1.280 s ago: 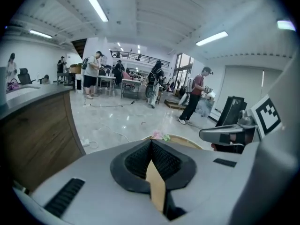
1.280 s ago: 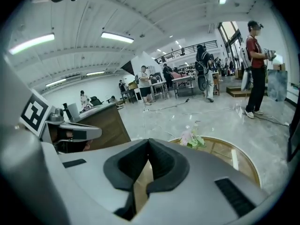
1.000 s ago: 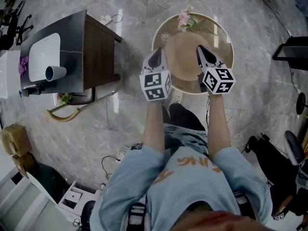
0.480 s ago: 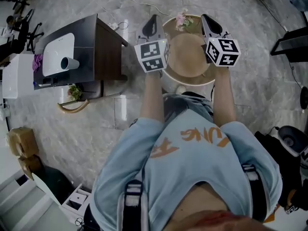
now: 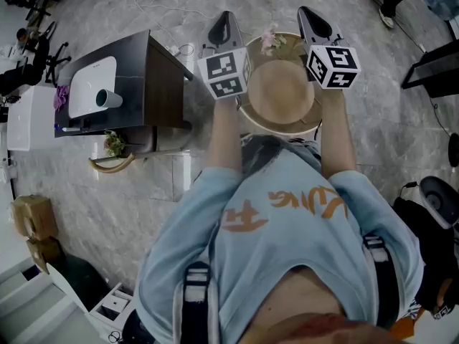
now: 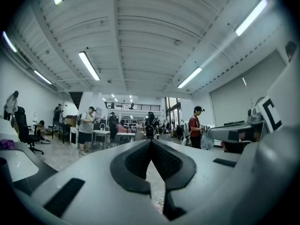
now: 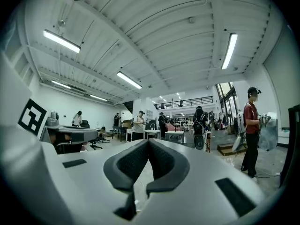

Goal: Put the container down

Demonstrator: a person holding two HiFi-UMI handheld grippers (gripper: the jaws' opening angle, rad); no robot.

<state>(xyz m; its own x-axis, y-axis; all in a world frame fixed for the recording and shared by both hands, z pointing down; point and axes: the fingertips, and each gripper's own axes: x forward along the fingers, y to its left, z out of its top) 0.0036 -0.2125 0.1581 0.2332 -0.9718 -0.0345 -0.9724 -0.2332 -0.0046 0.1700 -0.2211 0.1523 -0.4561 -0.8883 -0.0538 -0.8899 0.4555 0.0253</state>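
At the far left one dark desk [image 5: 161, 84] is seen, on which one white device [image 5: 90, 84] and one cup [image 5: 107, 98] are kept. Both are well apart from the work and are judged to have no part in it. Further right, the left tongs [image 5: 225, 21] are held up just beside the left rim of the round desk [image 5: 281, 130]. In the left gripper view their pads are seen pressed together at the tips, with nothing between them. Only the hall and its ceiling are shown beyond them, so they are taken to be aimed outward, away from the desk. In the middle, one tan round container [image 5: 281, 92] is found resting on the round desk, between the two tongs and touched by neither. From this the container is judged to be set down already, and the tongs are probably held high and clear so that it is not knocked. One bunch of pink flowers [image 5: 271, 40] is placed at the far rim of that desk, near the container; whether the two touch cannot be told. At the right, the right tongs [image 5: 310, 17] are raised in the same way beside the right rim. Their jaws are fully closed and nothing is gripped. In all, two tongs, one container, one bunch of flowers, two desks, one device and one cup are counted.
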